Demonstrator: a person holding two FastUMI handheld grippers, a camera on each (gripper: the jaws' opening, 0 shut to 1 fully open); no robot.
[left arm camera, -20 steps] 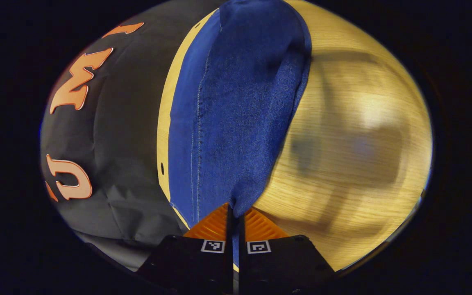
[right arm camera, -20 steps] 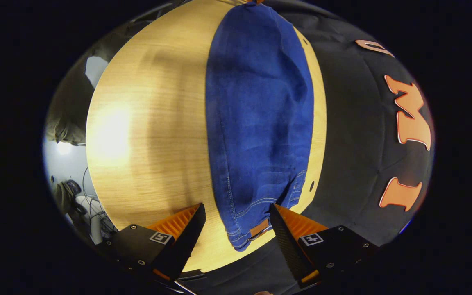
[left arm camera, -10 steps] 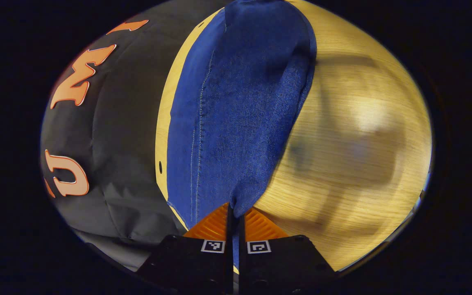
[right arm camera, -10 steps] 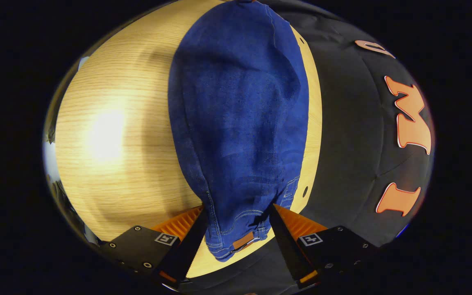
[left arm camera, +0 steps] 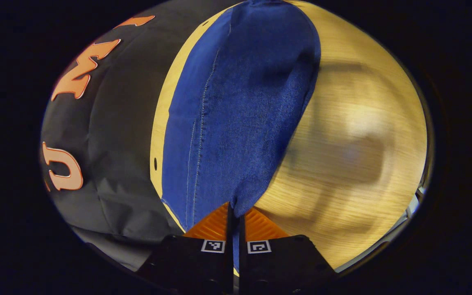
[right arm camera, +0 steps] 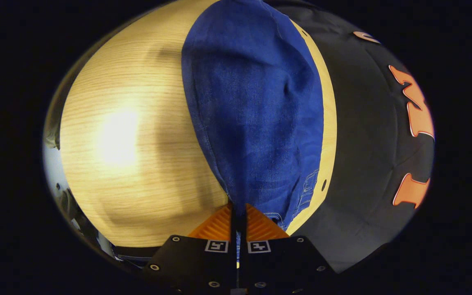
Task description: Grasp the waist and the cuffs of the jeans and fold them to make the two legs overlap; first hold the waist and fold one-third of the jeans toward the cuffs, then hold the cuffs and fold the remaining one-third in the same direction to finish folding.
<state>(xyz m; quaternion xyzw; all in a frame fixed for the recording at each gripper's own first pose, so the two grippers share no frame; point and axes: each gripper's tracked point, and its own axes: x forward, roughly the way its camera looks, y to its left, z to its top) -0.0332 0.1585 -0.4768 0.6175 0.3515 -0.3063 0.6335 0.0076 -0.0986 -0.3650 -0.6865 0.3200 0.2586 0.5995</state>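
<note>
Blue jeans [left arm camera: 236, 114] lie stretched on wood, each end pinched by a tool [left arm camera: 234, 211].

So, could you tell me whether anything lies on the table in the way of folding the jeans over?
Nothing visible does: both the left gripper and right gripper grip the blue denim jeans, and the light wooden table beside them looks bare.

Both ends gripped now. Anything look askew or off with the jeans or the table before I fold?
Nothing stands out. The jeans lie lengthwise along the table near the booth wall, with mild wrinkles only. The left hand-held gripper and the right hand-held gripper each pinch denim at an end.
</note>
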